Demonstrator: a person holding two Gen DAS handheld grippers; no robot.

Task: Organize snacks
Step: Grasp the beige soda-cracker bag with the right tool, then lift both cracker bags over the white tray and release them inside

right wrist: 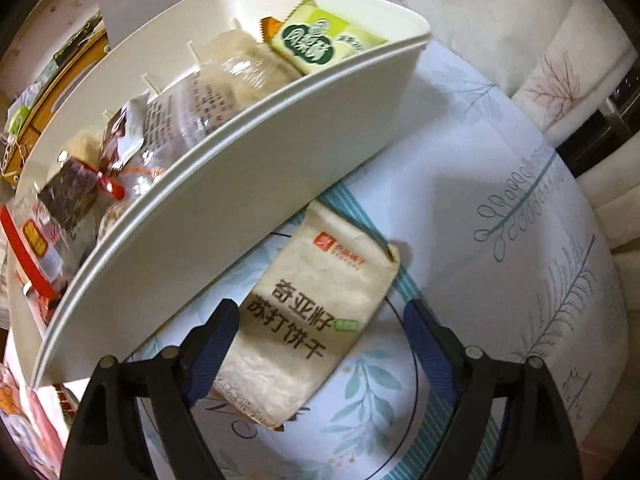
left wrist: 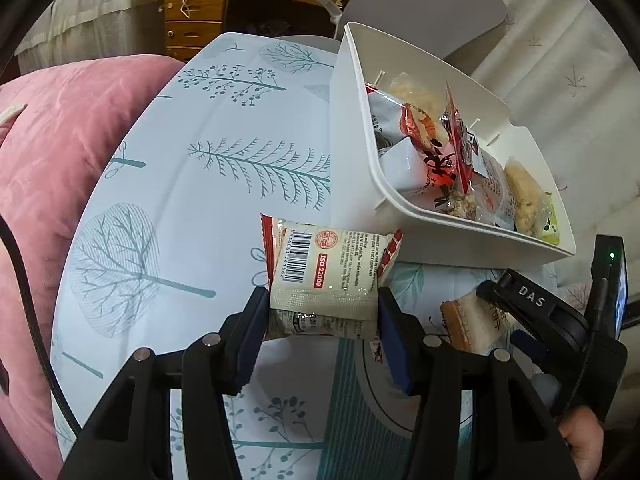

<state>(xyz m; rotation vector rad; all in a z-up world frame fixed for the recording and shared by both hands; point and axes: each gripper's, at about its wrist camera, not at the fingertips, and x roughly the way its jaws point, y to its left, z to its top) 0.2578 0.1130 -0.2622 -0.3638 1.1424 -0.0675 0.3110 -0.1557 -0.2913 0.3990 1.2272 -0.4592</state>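
- Your left gripper (left wrist: pixel 322 320) is clamped on a beige snack packet (left wrist: pixel 326 276) (barcode side up), held above the tree-print cloth (left wrist: pixel 224 128) just beside the white bin (left wrist: pixel 360 128), which is already crowded with wrapped snacks.
- Your right gripper (right wrist: pixel 320 336) has its jaws spread, straddling a beige cracker packet (right wrist: pixel 312 312) that lies flat on the cloth just outside the bin wall; the pads look clear of it.
- Likely next: carry the left packet over the rim and release; bring the right jaws together on the cracker packet.
- Round table; pink cushion (left wrist: pixel 52 152) beside it, wooden drawers (left wrist: pixel 196 4) behind.
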